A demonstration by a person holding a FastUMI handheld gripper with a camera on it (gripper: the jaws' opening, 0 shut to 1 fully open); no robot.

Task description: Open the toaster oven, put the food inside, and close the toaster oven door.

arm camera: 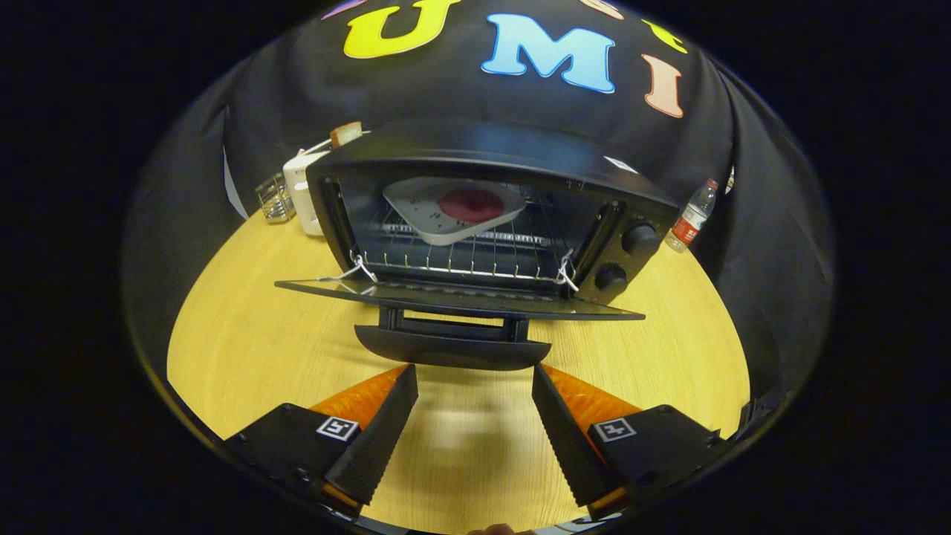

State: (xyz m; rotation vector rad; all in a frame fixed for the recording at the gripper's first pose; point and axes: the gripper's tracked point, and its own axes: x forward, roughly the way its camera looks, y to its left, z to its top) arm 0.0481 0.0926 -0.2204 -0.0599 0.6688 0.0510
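- The gripper [474, 379] is spread wide, its two fingers well apart and holding nothing; bare wood shows between them
- The toaster oven [483, 215] stands on the round wooden table [245, 349] just ahead of the fingers, its door [453, 297] dropped flat toward them
- The door's handle [453, 348] juts past the door's front edge and sits just beyond the fingertips [405, 379], close but apart from them
- Inside, the food [470, 204], a reddish round, lies on a white plate [438, 215] that rests on the wire rack [453, 256], toward the back and tilted
- Two knobs [639, 239] sit on the oven's right panel
- Open table lies on both sides of the door and under the fingers
- A white appliance [303, 195] and a wire holder [276, 198] stand at the table's far left edge, a plastic bottle [691, 217] at the far right
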